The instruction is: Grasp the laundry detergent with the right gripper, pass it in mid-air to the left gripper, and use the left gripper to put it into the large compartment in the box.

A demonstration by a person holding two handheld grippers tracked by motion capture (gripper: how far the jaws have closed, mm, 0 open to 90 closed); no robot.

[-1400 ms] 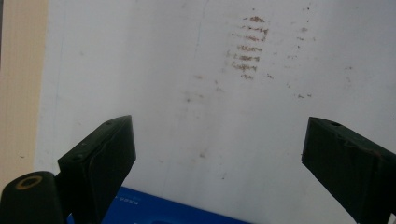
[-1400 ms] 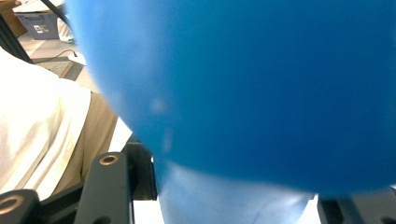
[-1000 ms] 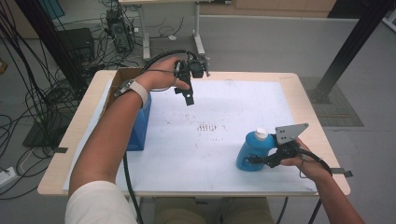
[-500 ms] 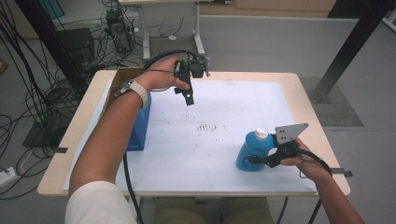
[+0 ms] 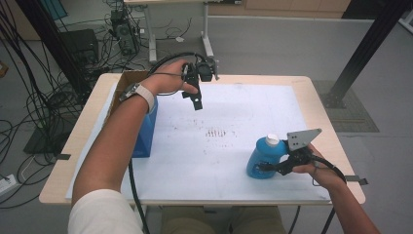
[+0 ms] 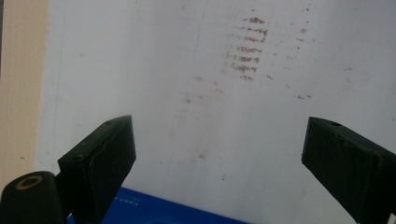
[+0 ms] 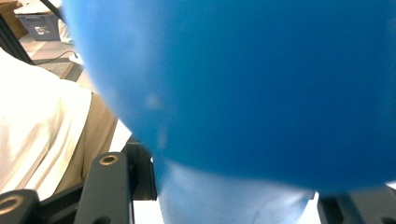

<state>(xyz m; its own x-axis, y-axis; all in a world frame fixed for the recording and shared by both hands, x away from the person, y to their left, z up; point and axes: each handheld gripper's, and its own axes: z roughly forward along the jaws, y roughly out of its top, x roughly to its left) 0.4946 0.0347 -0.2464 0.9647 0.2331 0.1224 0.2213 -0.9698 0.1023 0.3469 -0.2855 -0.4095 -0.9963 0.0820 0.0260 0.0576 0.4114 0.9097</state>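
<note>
A blue bottle (image 5: 262,158) with a white cap (image 5: 272,140) stands on the white sheet (image 5: 219,165) at the front right. My right gripper (image 5: 272,168) is shut on its lower body from the right, under a grey plate. In the right gripper view the blue bottle (image 7: 243,84) bulges close between the black jaws. My left gripper (image 5: 195,100) hangs above the back middle of the table, pointing down, open with nothing in it. In the left gripper view the left gripper (image 6: 217,149) has its jaws wide apart over the stained sheet (image 6: 163,93).
A blue box (image 5: 146,131) stands at the left of the sheet beside a cardboard box (image 5: 124,80). Brown smudge marks (image 5: 216,132) lie mid-sheet. The wooden table edge (image 5: 321,97) frames the sheet. Cables and stands crowd the floor beyond.
</note>
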